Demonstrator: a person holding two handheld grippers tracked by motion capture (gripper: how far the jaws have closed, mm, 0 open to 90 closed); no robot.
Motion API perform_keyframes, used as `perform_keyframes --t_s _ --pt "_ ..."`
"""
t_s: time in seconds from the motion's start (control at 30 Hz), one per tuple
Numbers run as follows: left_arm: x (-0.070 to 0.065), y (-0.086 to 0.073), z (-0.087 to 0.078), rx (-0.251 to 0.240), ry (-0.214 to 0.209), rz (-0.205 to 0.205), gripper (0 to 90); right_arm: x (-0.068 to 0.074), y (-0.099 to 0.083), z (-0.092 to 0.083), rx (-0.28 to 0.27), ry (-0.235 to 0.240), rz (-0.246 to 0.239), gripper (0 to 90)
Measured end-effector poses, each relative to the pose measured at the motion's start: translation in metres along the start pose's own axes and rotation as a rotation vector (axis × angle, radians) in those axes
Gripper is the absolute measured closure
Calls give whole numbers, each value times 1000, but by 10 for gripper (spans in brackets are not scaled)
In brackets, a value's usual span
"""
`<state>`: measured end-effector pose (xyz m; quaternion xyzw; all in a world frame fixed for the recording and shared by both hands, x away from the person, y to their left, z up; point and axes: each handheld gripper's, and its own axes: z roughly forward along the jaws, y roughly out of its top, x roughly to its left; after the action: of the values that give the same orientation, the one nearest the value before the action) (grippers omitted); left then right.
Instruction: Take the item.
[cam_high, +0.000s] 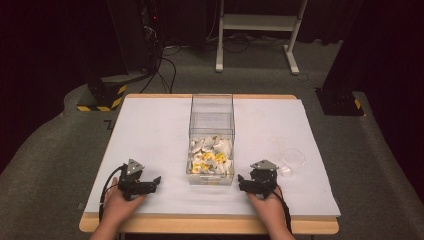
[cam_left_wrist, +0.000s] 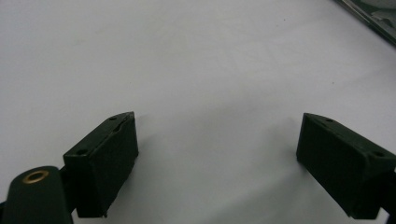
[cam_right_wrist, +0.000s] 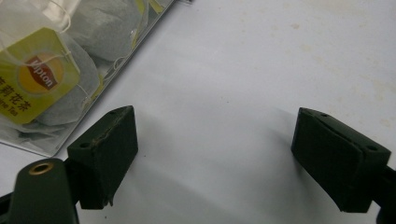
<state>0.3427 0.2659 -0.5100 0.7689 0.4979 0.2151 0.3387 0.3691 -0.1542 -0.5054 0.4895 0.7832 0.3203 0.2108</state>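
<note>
Clear plastic bin (cam_high: 212, 131) standing at the middle of the white table sheet (cam_high: 150, 130), long axis running away from the person, its near half heaped with tea bags (cam_high: 212, 156), white sachets with yellow tags. Far half of the bin bare.

Left gripper (cam_high: 156, 181) resting on the sheet to the left of the bin's near corner, held in the left hand (cam_high: 120, 204), jaws pointing toward the bin. In the left gripper view, both black jaws spread wide over plain white sheet, nothing between them; a sliver of the bin's edge (cam_left_wrist: 371, 21) at the upper right corner.

Right gripper (cam_high: 241, 181) resting on the sheet just to the right of the bin's near corner, held in the right hand (cam_high: 267, 206), jaws pointing toward the bin. In the right gripper view, jaws likewise released, standing far apart with only white sheet between them. Bin wall (cam_right_wrist: 116, 65) close to the left jaw, and behind it a tea bag with a yellow-green Lipton tag (cam_right_wrist: 35, 74), grey sachets packed around it.

Small clear round dish (cam_high: 293, 158) lying on the sheet to the right of the bin, beyond the right gripper, apart from both.
</note>
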Motion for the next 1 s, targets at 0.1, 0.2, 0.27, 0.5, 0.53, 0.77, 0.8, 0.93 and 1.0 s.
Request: perform_keyframes --t_s 0.1,0.2,0.27,0.5,0.53,0.77,0.8,0.93,1.0 --pt "0 0 0 0 0 2 129 0 0 0 0 0 0 145" --pt "0 0 0 0 0 0 129 0 0 0 0 0 0 145" --pt "0 0 0 0 0 0 129 0 0 0 0 0 0 145" --pt "0 0 0 0 0 0 129 0 0 0 2 1 0 145" --pt "0 0 0 0 0 2 129 0 0 0 2 2 1 145" --pt "0 0 0 0 0 0 129 0 0 0 2 2 6 145" --pt "0 0 0 0 0 0 129 0 0 0 1 3 6 145" --pt "0 0 0 0 0 0 129 -1 0 -1 0 9 10 146" --pt "0 0 0 0 0 2 129 -2 0 -1 -2 10 10 146"
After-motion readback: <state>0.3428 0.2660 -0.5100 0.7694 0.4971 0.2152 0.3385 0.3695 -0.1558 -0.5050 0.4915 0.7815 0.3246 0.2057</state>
